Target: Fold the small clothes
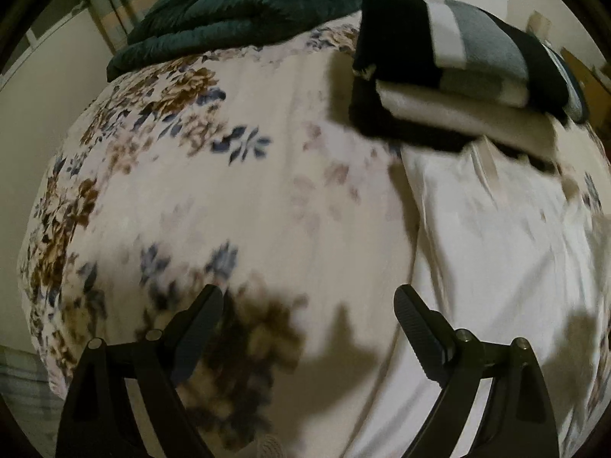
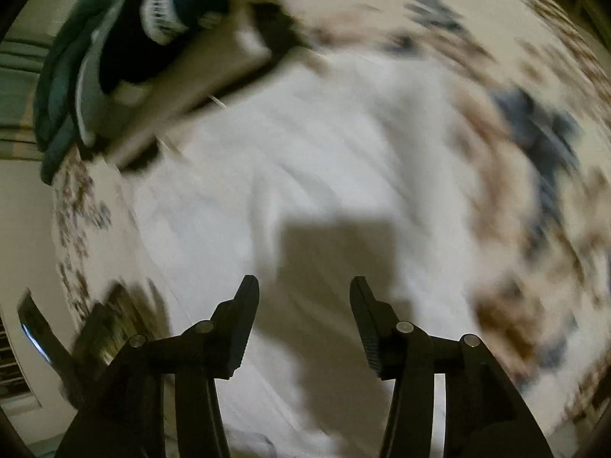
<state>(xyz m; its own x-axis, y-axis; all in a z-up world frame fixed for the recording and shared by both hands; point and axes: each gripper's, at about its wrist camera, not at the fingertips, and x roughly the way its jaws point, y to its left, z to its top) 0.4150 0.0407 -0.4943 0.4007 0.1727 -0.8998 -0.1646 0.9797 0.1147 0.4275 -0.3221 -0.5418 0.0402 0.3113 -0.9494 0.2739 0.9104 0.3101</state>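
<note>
A white garment [image 1: 496,236] lies spread flat on a floral bedspread [image 1: 198,175], at the right of the left wrist view. It fills the middle of the right wrist view [image 2: 305,175], which is blurred. My left gripper [image 1: 308,297] is open and empty above the bedspread, just left of the garment's edge. My right gripper [image 2: 304,286] is open and empty above the middle of the garment. A stack of folded clothes [image 1: 450,87], black, grey, white and beige, sits at the garment's far end and shows in the right wrist view [image 2: 160,57].
A dark green quilt [image 1: 236,11] is bundled at the far end of the bed, left of the stack. The bed's left edge drops to a wall [image 1: 42,87]. A dark object [image 2: 42,336] shows at the lower left of the right wrist view.
</note>
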